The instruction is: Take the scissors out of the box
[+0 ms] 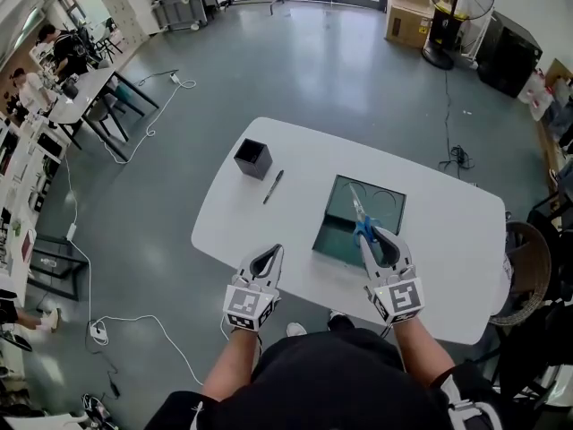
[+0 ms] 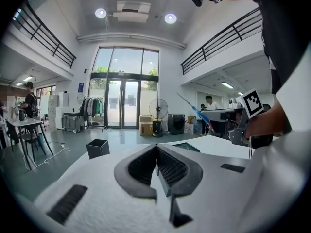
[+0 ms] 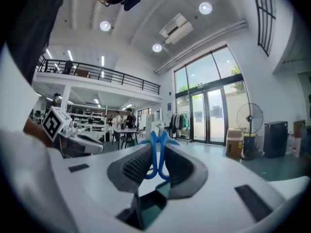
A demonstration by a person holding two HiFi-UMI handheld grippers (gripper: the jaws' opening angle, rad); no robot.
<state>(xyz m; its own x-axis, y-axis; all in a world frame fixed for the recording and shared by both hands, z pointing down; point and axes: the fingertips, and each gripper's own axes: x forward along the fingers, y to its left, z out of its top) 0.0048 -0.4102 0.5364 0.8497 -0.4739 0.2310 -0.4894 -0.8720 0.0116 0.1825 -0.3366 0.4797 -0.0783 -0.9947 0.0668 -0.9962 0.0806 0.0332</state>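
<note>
While right gripper (image 1: 369, 234) clamps scissors (image 1: 354, 206) by the handles, blades run straight ahead of its jaws, box (image 1: 387, 201) below; left gripper (image 1: 274, 253) closed, empty, farther off.

White left tongs (image 1: 276, 253), right tongs (image 1: 369, 236), black pads (image 2: 171, 168), marker cubes (image 1: 247, 305), black shirt (image 1: 331, 379).
</note>
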